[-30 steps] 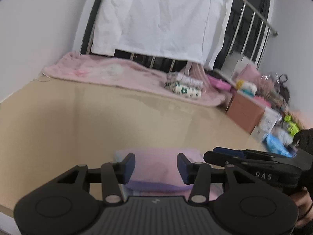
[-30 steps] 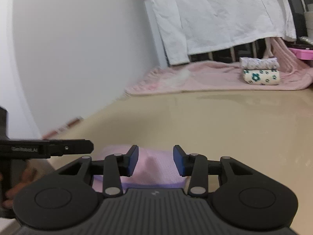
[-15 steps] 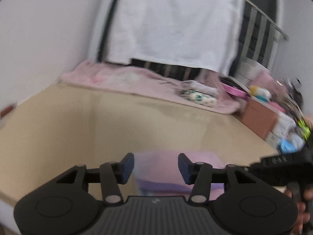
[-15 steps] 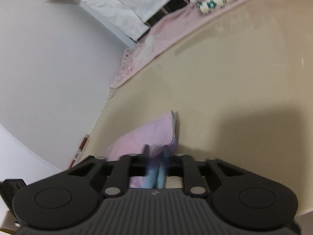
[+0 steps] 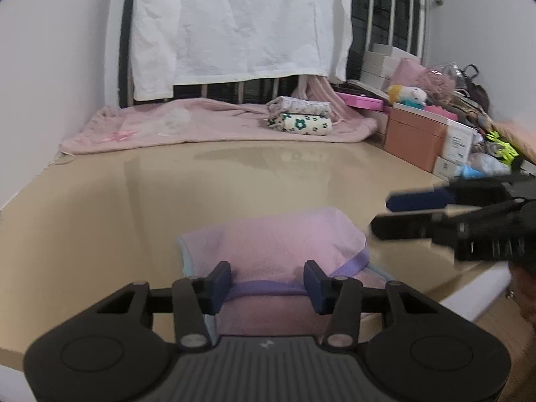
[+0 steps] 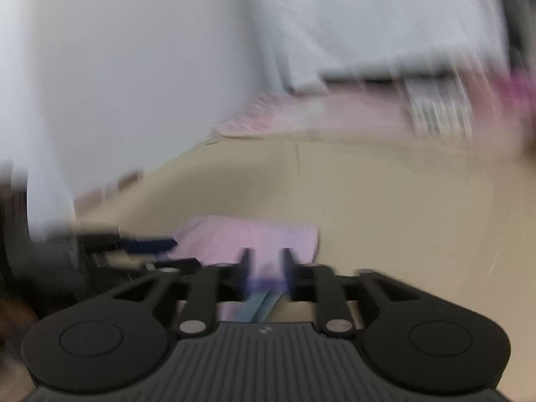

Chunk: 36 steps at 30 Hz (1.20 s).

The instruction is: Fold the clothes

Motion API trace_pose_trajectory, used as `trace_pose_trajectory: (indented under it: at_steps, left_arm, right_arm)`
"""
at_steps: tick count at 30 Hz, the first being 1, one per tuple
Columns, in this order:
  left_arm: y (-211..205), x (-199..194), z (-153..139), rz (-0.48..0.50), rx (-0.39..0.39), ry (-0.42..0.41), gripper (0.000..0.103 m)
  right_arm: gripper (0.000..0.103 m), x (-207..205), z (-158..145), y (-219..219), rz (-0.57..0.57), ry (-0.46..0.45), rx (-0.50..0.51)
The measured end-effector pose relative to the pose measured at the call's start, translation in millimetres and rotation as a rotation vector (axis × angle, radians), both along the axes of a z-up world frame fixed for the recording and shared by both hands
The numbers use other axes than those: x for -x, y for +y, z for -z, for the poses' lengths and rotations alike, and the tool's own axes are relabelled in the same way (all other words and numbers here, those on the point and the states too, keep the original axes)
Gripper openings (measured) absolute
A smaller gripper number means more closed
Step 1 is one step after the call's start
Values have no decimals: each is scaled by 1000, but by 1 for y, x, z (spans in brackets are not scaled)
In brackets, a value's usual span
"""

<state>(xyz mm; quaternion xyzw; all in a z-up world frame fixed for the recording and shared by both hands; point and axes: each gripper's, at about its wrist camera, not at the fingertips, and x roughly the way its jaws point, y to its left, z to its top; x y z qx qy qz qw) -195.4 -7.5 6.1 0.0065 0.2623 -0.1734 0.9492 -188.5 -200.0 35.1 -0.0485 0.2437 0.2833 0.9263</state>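
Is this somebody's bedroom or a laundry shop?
Probably a bedroom at home: a pink blanket lies by metal rails, folded clothes sit on it, and a plush toy tops stacked boxes.

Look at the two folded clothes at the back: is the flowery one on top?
No, the flowery folded cloth lies underneath, with the paler patterned folded cloth stacked on top of it on the pink blanket.

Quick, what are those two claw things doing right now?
Left gripper: open, closing slightly over the pink garment, gripping nothing.
Right gripper: opening, holding nothing.
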Motion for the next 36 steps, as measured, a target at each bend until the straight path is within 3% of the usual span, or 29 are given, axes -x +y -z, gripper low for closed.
trace_pose_trajectory:
  at_steps: [2,5,9,13,16,17,21,22,27,32,34,36]
  left_arm:
    - [8,-1,3,8,24,11,56]
    - [24,-4,1,-12,99,48,55]
    - [46,6,-8,-35,194,30,54]
    - [52,29,-16,-13,155,-74,55]
    - [42,33,-7,-58,30,-72,53]
    - [39,30,-3,-71,18,-72,46]
    - [30,16,9,-118,-28,-75,43]
    - [27,10,9,-124,-38,-77,38]
    - [24,4,12,-120,-48,-87,35]
    - [27,5,14,-123,-27,-80,36]
    - [27,4,13,-123,-27,-75,35]
    - [28,3,13,-121,-27,-71,35]
  right_arm:
    - [49,4,-1,15,-81,-51,86]
    - [48,3,-2,27,-185,-50,123]
    - [47,5,4,40,-277,-70,195]
    - [42,1,15,52,-262,-72,235]
    - [42,-3,18,51,-227,-67,201]
    - [42,-5,20,51,-216,-73,202]
    - [42,-12,22,55,-186,-104,221]
    - [43,-15,22,56,-181,-107,225]
    - [42,-9,10,62,-271,-167,265]
    - [33,-19,15,72,-354,-167,329]
    - [16,-31,15,73,-368,-113,305]
    - [6,-40,13,74,-381,-63,285]
